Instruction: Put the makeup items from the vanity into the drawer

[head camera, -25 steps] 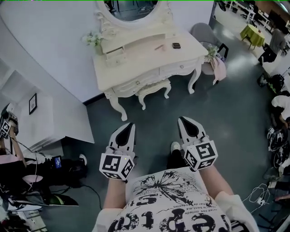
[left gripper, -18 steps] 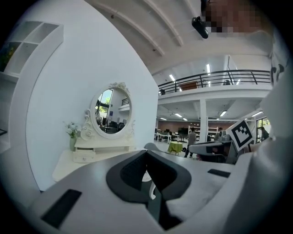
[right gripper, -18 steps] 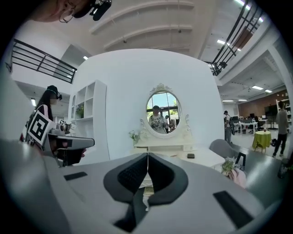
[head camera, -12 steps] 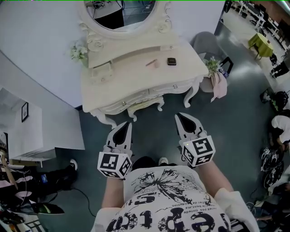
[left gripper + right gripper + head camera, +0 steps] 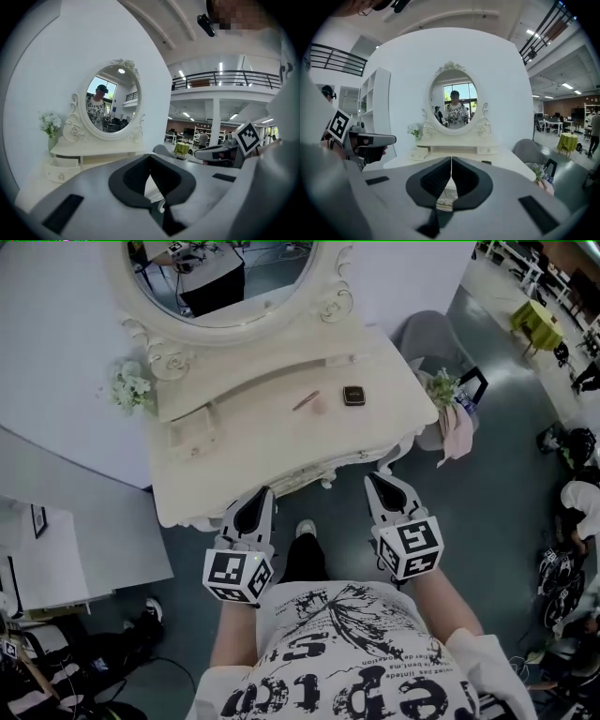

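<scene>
A cream vanity (image 5: 244, 465) with an oval mirror (image 5: 225, 277) stands right in front of me. On its top lie a thin pink pencil (image 5: 305, 400), a small pinkish item (image 5: 319, 408) beside it and a dark square compact (image 5: 353, 396). A small drawer (image 5: 190, 434) sits on the top at the left and looks slightly pulled out. My left gripper (image 5: 263, 493) and right gripper (image 5: 374, 480) hover side by side at the vanity's front edge. Both are shut and hold nothing. The left gripper (image 5: 150, 155) and right gripper (image 5: 451, 159) point at the vanity, tips touching.
White flowers (image 5: 127, 388) stand at the vanity's back left. A grey chair (image 5: 427, 332), a potted plant (image 5: 442, 386) and a pink cloth (image 5: 457, 433) are to the right. A white wall panel (image 5: 84, 540) is at the left. My shoe (image 5: 303, 529) shows below.
The vanity has come much closer and now reaches the grippers' tips. Both grippers keep their place before my body and stay shut.
</scene>
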{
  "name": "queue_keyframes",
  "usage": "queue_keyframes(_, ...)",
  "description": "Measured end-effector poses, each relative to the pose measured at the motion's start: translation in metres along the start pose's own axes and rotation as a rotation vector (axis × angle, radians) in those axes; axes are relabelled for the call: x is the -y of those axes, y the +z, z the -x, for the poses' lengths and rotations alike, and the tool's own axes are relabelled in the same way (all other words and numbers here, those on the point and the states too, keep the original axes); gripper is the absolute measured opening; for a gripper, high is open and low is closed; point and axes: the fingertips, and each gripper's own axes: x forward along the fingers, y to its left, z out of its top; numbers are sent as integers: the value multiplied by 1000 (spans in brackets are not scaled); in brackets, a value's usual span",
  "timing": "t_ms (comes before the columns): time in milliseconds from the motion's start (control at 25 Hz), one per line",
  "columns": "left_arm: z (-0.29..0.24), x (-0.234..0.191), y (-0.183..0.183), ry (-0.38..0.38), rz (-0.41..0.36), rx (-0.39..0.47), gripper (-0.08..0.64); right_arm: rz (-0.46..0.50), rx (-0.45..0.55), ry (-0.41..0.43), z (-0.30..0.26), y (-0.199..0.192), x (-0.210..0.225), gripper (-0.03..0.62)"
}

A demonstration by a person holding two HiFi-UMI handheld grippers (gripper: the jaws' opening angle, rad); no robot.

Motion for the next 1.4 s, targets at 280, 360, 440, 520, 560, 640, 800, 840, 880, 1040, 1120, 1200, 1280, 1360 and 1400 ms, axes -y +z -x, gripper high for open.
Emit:
queue_keyframes(280, -106, -68, 33, -82, -36, -20, 20, -29, -41, -104, -104, 33, 55, 18)
queue_keyframes(360, -132, -83, 36, -98, -43, -31, 20, -42, -63, -126, -129, 33, 68, 18)
queue_keyframes(440, -156, -96, 35, -102, -43, -45, 20, -55, -91, -134, -152, 30, 80, 19)
queue_keyframes(520, -178, -105, 32, -104, -39, -57, 20, -61, -119, -132, -174, 26, 91, 20)
queue_keyframes(560, -189, -109, 30, -104, -36, -61, 20, -63, -132, -130, -185, 23, 97, 20)
queue_keyframes(640, -209, -116, 25, -98, -28, -66, 20, -72, -160, -121, -206, 15, 107, 20)
queue_keyframes(800, -236, -122, 10, -73, -5, -100, 20, -94, -224, -96, -236, -5, 125, 20)
queue_keyframes(840, -241, -123, 5, -67, -2, -112, 20, -101, -239, -92, -242, -11, 130, 20)
queue_keyframes(880, -247, -123, -1, -61, 1, -125, 20, -111, -255, -89, -248, -17, 136, 20)
queue_keyframes(1040, -270, -122, -25, -43, 17, -168, 20, -129, -319, -92, -270, -45, 160, 23)
queue_keyframes(1120, -275, -119, -35, -32, 29, -192, 20, -129, -354, -91, -277, -59, 168, 137)
queue_keyframes(1200, -279, -118, -46, -20, 42, -212, 20, -132, -392, -97, -284, -73, 175, 231)
queue_keyframes(1280, -282, -117, -55, -6, 52, -228, 20, -123, -426, -112, -291, -85, 183, 279)
queue_keyframes(1360, -283, -117, -64, 8, 64, -242, 20, -113, -458, -125, -297, -94, 188, 311)
queue_keyframes(1400, -284, -117, -68, 15, 69, -247, 20, -110, -473, -131, -300, -99, 189, 323)
